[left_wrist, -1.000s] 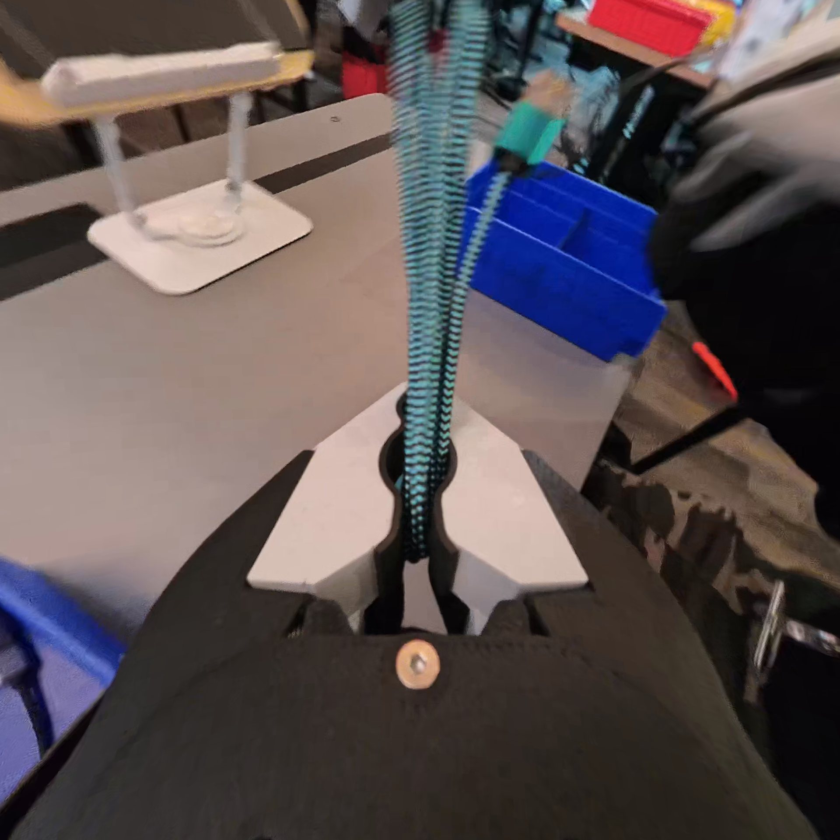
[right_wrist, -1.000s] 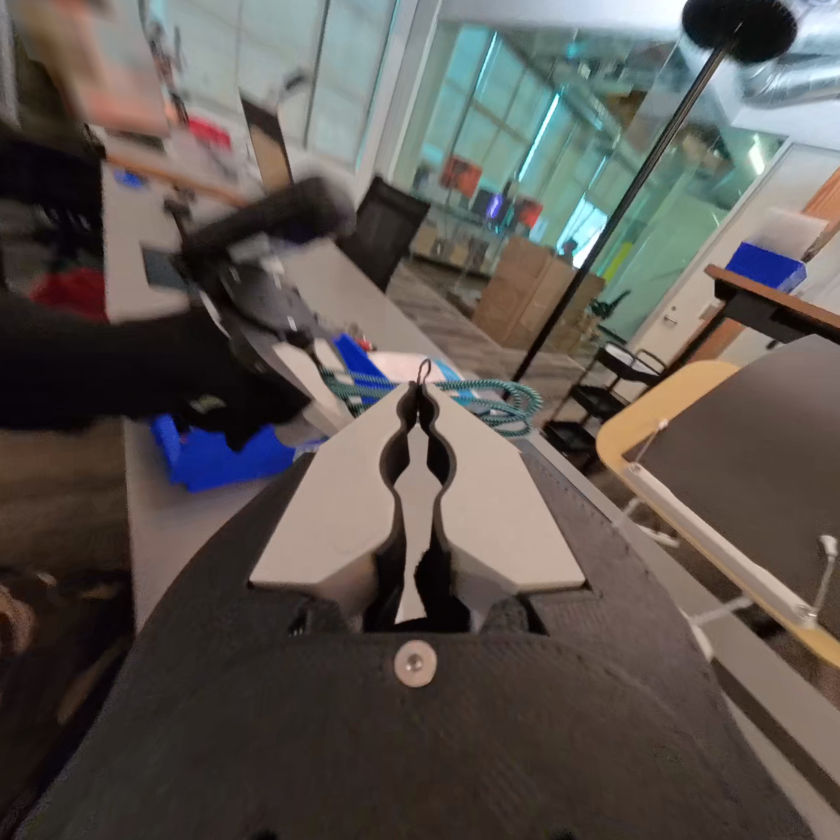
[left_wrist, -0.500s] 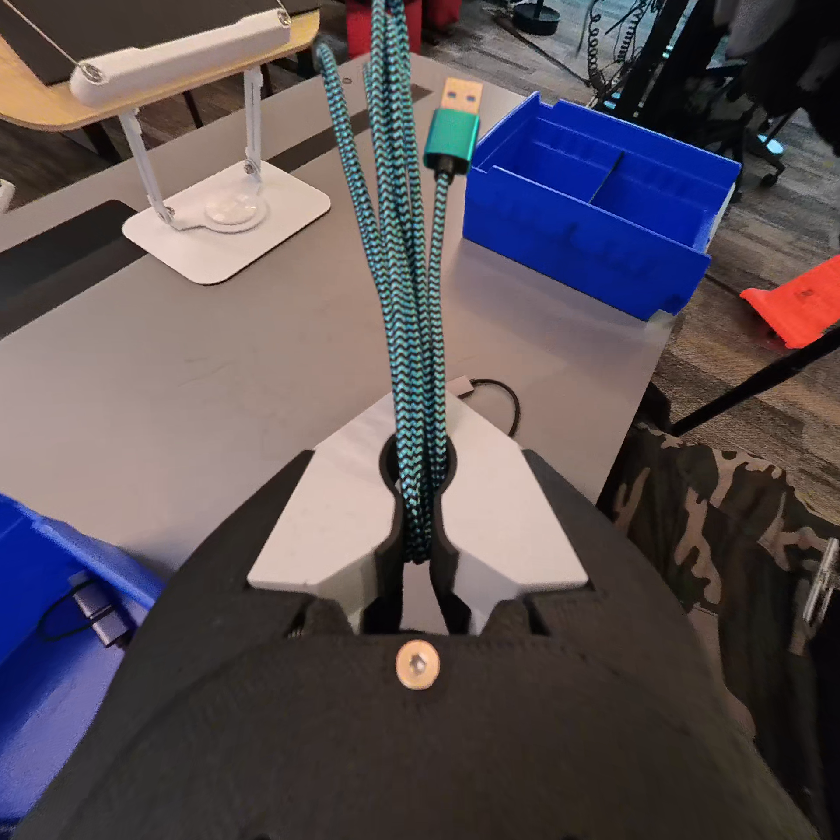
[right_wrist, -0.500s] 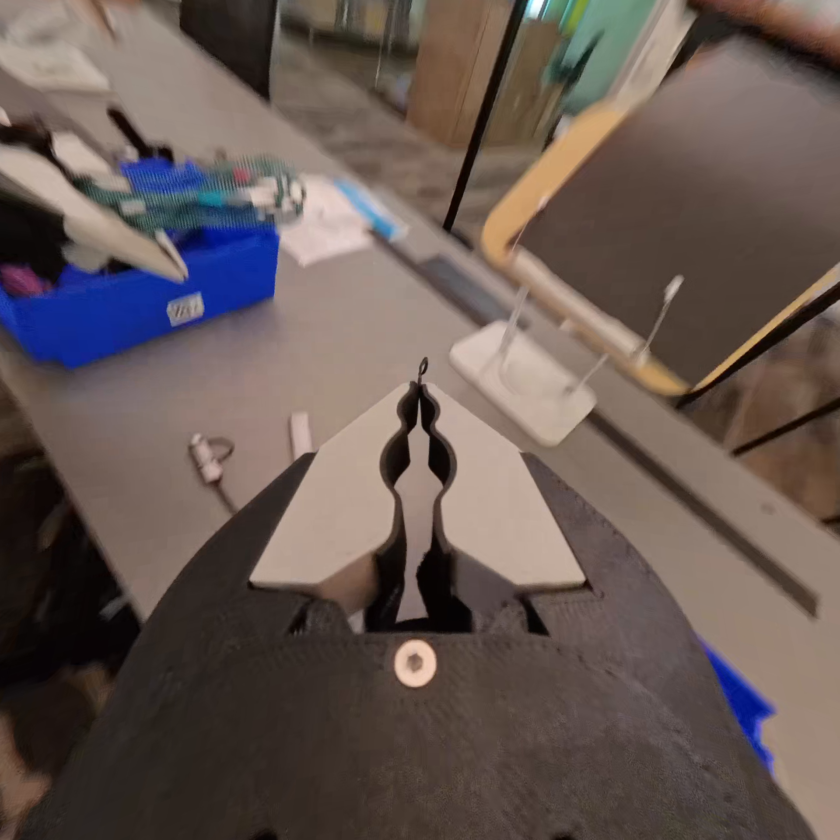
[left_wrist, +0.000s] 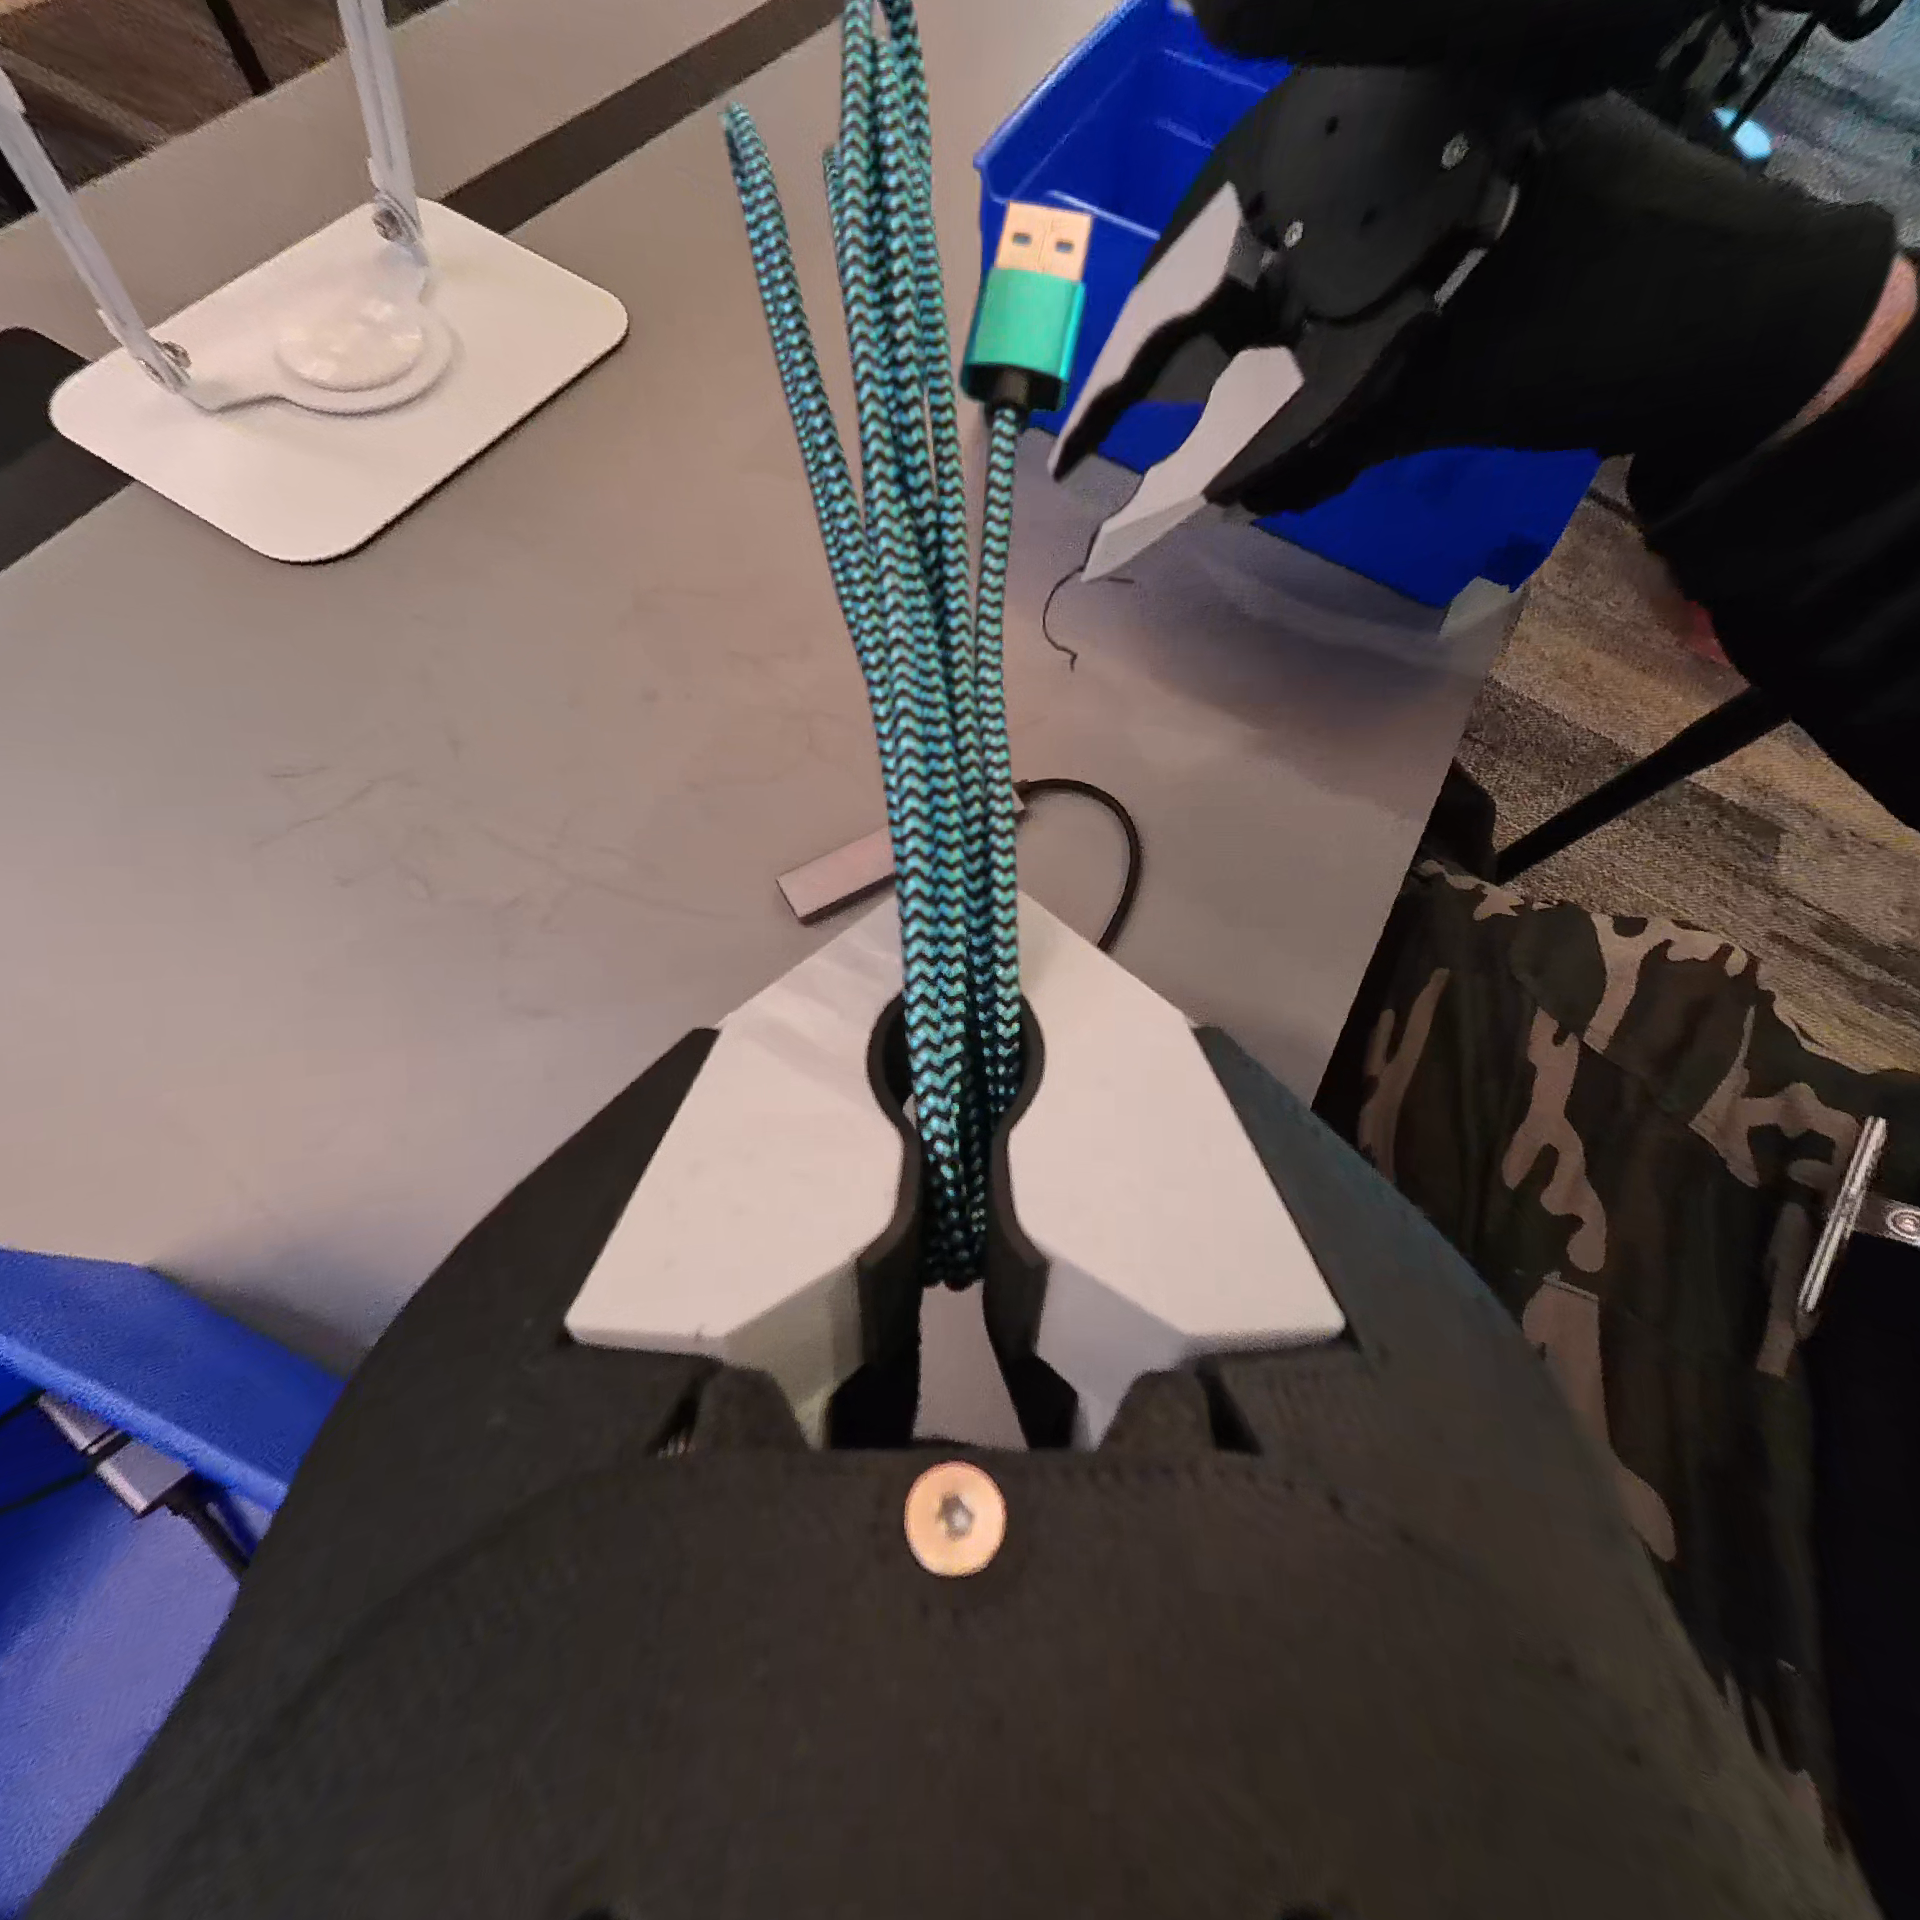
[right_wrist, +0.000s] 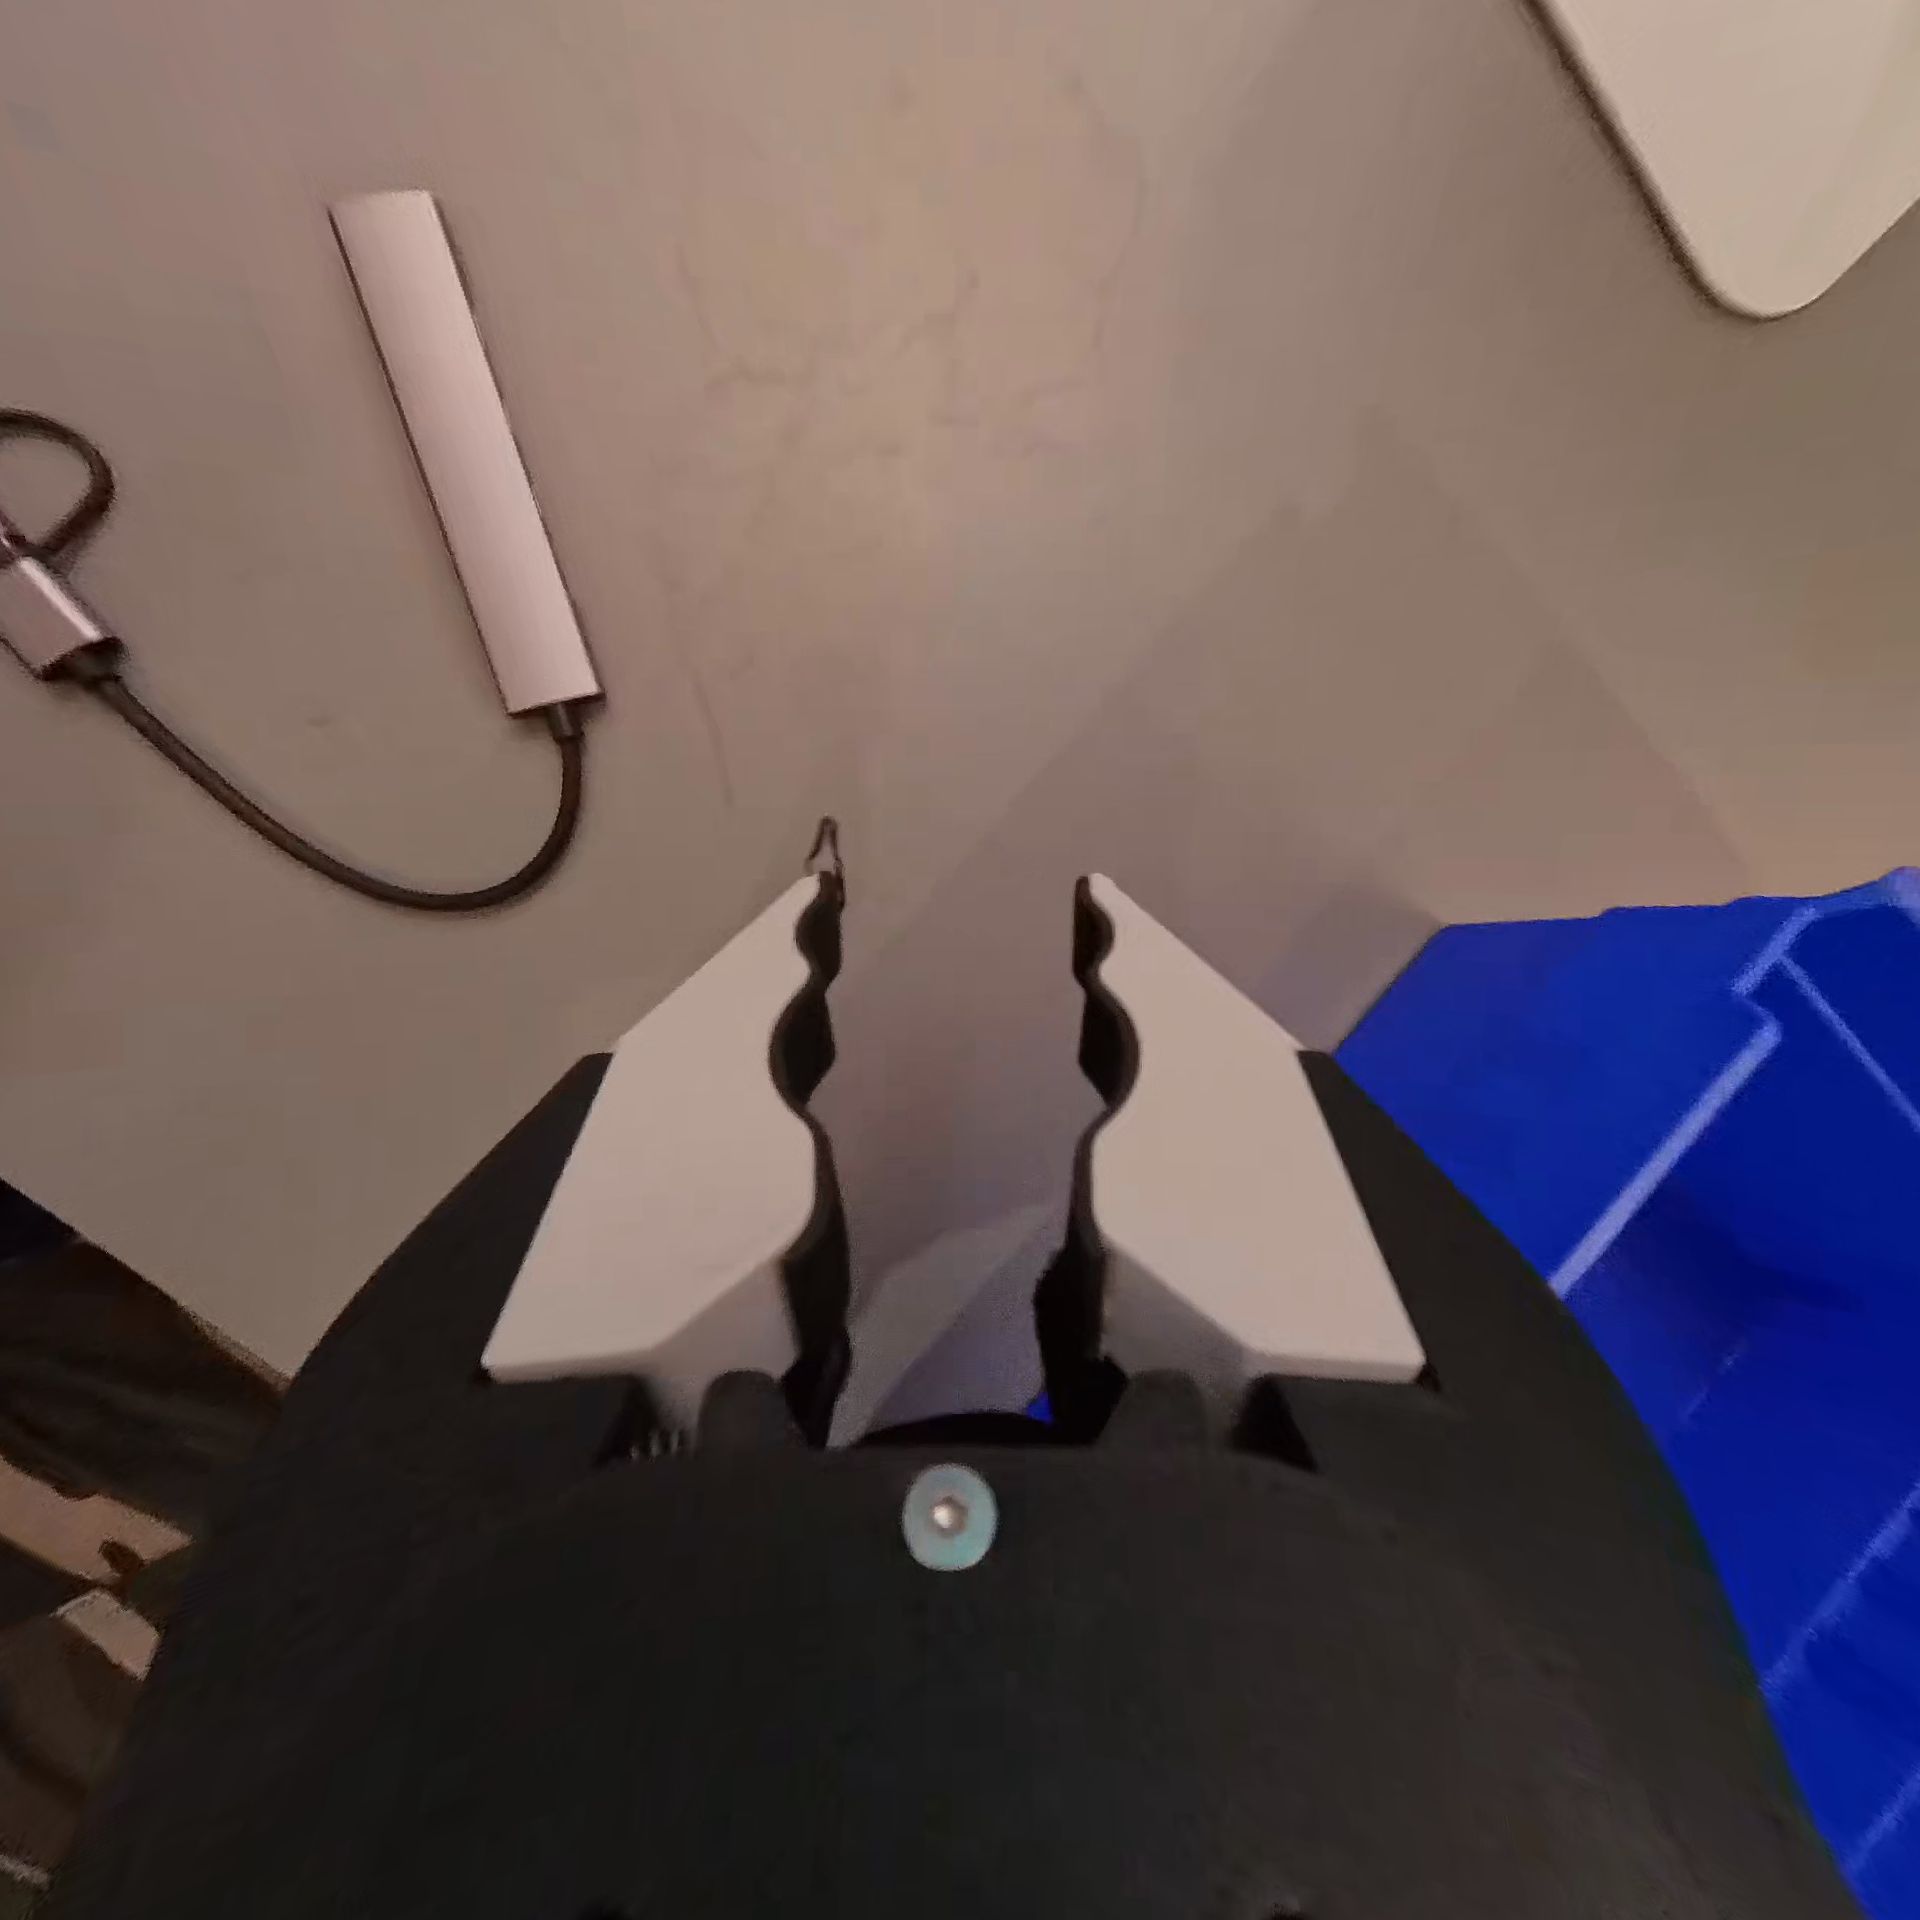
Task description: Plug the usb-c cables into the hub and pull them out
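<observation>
My left gripper is shut on a folded bundle of teal-and-black braided cable that stands up out of the jaws. The cable's teal plug hangs free at the top. The slim grey hub lies flat on the grey table, with its short black cord and grey plug curling to the left. In the left wrist view the hub peeks out behind the cable. My right gripper is open and empty above the table, right of the hub. It also shows in the left wrist view, just right of the teal plug.
A blue divided bin sits close to the right gripper's right side and shows at the far table edge. A white stand base is at the back left. Another blue bin is near left. A person's camouflage trousers are beside the table edge. Left tips to right tips: about 25 cm. About 12 cm separates my right fingertips from the slim grey hub.
My right gripper has opened and swung down over the table next to the hub, entering the left wrist view. My left gripper keeps the cable and has moved closer to the hub.
</observation>
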`<action>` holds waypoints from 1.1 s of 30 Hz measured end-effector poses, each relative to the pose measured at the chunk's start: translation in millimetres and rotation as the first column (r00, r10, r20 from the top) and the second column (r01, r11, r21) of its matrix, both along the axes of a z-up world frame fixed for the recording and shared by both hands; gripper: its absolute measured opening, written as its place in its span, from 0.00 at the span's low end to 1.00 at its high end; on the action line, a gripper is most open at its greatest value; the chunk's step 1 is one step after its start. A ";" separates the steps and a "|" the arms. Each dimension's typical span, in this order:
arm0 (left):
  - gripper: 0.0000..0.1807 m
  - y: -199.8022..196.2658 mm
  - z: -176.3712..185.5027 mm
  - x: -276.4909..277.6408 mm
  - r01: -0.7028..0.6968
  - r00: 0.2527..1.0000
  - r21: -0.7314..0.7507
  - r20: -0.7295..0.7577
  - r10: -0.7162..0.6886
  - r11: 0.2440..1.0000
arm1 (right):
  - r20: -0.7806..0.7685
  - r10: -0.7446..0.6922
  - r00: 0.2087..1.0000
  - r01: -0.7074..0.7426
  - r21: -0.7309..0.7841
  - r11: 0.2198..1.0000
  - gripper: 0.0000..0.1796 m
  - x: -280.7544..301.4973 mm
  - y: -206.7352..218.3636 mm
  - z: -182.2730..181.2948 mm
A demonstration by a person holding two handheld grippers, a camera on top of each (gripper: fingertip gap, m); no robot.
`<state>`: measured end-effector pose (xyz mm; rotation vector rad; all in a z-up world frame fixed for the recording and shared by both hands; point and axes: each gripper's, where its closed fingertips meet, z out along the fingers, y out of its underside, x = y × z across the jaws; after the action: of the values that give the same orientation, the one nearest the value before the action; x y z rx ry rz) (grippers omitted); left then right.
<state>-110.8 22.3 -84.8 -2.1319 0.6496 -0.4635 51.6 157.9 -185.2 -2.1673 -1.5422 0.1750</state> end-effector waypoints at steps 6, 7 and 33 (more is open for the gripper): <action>0.00 -3.1 5.8 20.9 0.058 0.983 -0.010 0.173 -0.055 0.998 | -0.507 0.119 0.854 -0.160 -0.037 0.986 0.23 -56.2 -38.0 96.5; 0.00 -4.3 9.5 26.3 0.075 0.970 -0.015 0.235 -0.070 0.997 | -0.625 0.141 0.768 -0.247 -0.085 0.965 0.25 -69.8 -58.4 117.2; 0.45 3.2 30.9 39.2 0.049 0.947 0.124 0.309 -0.086 0.991 | -0.970 -0.056 0.235 -0.460 -0.162 0.873 0.04 -111.9 -108.1 203.8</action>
<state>-71.6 25.5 -53.9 -1.8773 0.5532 -0.7671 -60.3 49.8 18.6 -1.3903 -0.9748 1.7612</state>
